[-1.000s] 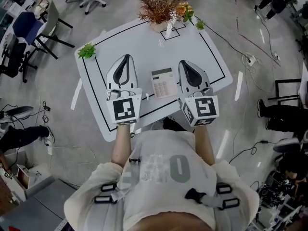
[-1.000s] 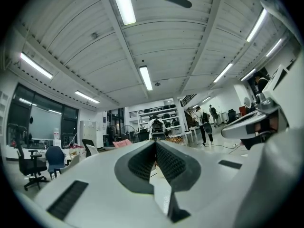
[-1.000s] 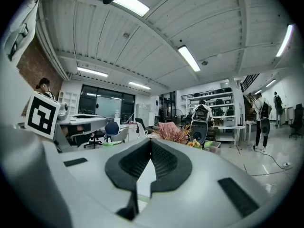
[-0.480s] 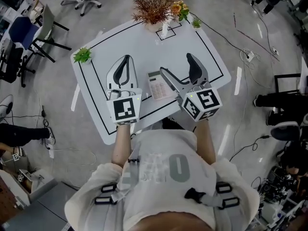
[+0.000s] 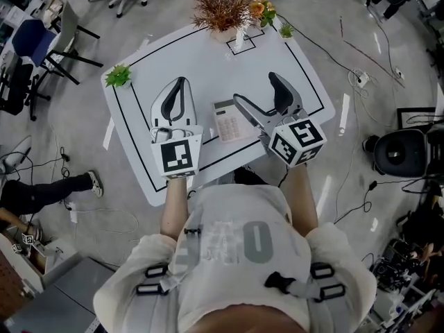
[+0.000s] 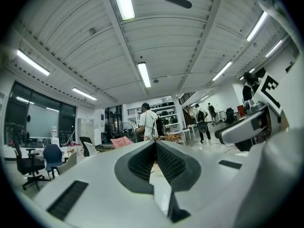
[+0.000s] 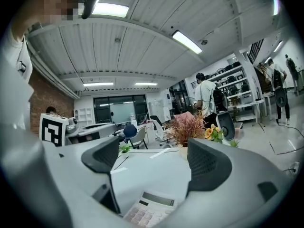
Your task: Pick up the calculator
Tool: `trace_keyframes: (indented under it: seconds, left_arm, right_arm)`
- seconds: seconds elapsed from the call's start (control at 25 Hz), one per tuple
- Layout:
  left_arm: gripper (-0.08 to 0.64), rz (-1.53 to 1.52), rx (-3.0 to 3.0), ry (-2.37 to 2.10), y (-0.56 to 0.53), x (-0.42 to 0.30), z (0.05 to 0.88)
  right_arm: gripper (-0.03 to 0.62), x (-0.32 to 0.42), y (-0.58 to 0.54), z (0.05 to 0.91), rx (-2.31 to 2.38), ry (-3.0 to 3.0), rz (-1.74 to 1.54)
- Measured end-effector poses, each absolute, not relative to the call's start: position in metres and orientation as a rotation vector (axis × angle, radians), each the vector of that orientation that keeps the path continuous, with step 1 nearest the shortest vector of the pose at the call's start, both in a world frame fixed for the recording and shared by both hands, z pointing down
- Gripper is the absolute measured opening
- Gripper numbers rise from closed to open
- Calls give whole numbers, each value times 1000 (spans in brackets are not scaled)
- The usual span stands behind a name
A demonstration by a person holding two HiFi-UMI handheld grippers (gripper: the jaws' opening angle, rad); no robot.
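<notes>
The white calculator lies flat near the middle of the white table, between my two grippers. My right gripper hovers just right of it with jaws spread wide and nothing between them; its left jaw reaches over the calculator's right edge. In the right gripper view the calculator lies low, beneath the open right gripper. My left gripper stays left of the calculator. In the left gripper view the left gripper has its jaws pressed together, empty.
A dried brown plant and orange flowers stand at the table's far edge. Small green plants sit at the left corner and far right. Office chairs and floor cables surround the table.
My right gripper's jaws have swung from closed to wide open, and it rolled and shifted left toward the calculator. The left gripper has stayed put.
</notes>
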State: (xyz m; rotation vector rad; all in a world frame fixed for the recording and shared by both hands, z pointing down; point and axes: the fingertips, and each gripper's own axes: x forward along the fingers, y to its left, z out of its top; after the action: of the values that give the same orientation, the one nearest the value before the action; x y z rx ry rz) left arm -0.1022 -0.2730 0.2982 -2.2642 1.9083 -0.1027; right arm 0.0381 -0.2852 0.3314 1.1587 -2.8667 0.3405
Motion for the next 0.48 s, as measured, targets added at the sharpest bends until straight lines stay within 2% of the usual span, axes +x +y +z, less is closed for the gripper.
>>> trace_keyframes:
  seconds: [0.48]
  left_arm:
    - [20, -175, -2318, 1969, -300, -99, 332]
  right_arm:
    - [442, 39, -318, 430, 728, -2694, 623]
